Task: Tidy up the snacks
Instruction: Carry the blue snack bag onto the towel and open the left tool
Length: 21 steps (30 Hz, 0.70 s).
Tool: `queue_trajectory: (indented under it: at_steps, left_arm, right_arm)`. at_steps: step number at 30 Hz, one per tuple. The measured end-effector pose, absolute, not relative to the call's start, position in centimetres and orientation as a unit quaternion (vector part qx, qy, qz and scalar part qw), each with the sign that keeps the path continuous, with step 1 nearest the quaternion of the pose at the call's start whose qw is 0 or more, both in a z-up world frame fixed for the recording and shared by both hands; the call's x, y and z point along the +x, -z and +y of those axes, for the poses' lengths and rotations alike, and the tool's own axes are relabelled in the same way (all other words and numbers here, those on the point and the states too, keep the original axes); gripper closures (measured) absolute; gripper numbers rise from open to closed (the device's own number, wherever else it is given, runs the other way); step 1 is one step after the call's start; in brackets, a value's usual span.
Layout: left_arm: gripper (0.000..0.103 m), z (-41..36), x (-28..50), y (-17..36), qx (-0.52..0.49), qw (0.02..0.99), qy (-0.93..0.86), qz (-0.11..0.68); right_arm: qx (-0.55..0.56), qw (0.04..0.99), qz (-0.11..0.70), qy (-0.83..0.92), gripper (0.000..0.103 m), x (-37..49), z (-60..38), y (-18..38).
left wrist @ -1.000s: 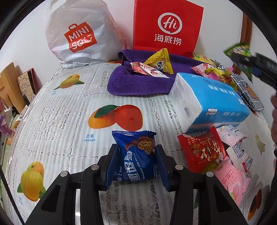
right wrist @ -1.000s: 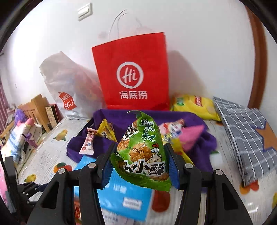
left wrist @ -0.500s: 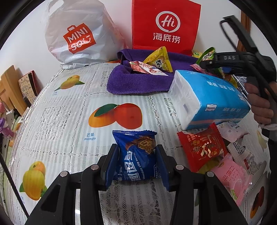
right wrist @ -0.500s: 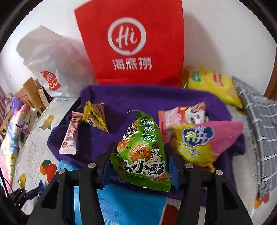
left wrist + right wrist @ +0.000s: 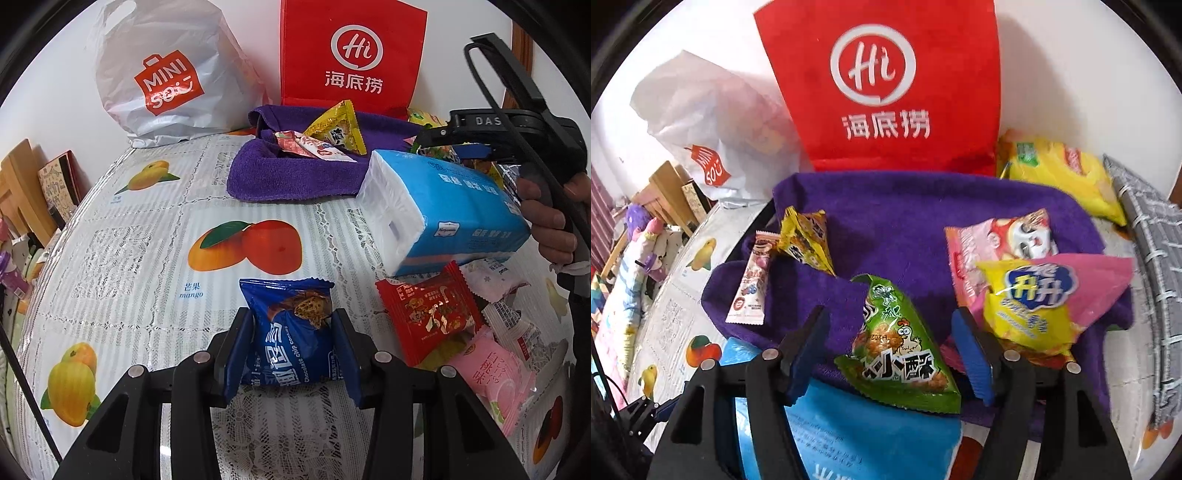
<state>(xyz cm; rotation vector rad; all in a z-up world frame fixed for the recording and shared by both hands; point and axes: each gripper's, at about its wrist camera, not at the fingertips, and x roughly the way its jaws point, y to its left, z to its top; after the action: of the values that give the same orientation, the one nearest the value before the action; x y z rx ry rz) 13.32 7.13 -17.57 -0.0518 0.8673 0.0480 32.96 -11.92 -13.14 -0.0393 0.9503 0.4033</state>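
Observation:
My left gripper (image 5: 293,345) is shut on a blue chocolate chip cookie packet (image 5: 295,332) low over the fruit-print tablecloth (image 5: 147,240). My right gripper (image 5: 890,343) is open over the purple towel (image 5: 905,229). The green triangular snack bag (image 5: 899,350) lies between its fingers, free of both pads. On the towel lie a yellow triangular pack (image 5: 805,240), a pink-white stick pack (image 5: 751,284) and pink and yellow packets (image 5: 1027,280). In the left wrist view the right gripper (image 5: 458,142) hovers behind the tissue pack.
A blue tissue pack (image 5: 443,206) lies in front of the towel. A red packet (image 5: 424,317) and pink and white packets (image 5: 491,365) lie to its right front. A red bag (image 5: 351,55) and a white Miniso bag (image 5: 162,74) stand against the wall.
My right gripper moved down toward the purple towel and opened, letting go of the green snack bag. My left gripper kept its hold on the blue cookie packet and barely moved.

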Motion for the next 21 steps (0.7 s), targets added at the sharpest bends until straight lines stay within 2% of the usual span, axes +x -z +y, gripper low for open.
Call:
queue_trajectory:
  at_steps: [7,10,15,21]
  left_arm:
    - [0.064,7.7,13.3,17.5,-0.042,0.909,-0.015,0.415]
    - [0.064,7.7,13.2,17.5,-0.041,0.909,-0.018,0.415]
    - [0.064,7.7,13.1,16.8,-0.041,0.909,-0.021,0.415]
    - [0.064,7.2,13.2,13.8,-0.031,0.917,-0.027,0.397]
  right_arm:
    - [-0.028,0.895,0.4,-0.197,0.032,28.2,-13.0,9.5]
    - [-0.023,0.916,0.354,-0.185,0.022,25.4,-14.2,8.5]
    - [0.002,0.934,0.308,-0.181,0.022,23.2,-16.6,8.9]
    - [-0.021,0.937,0.315,-0.149,0.022,23.0,-18.4,9.9]
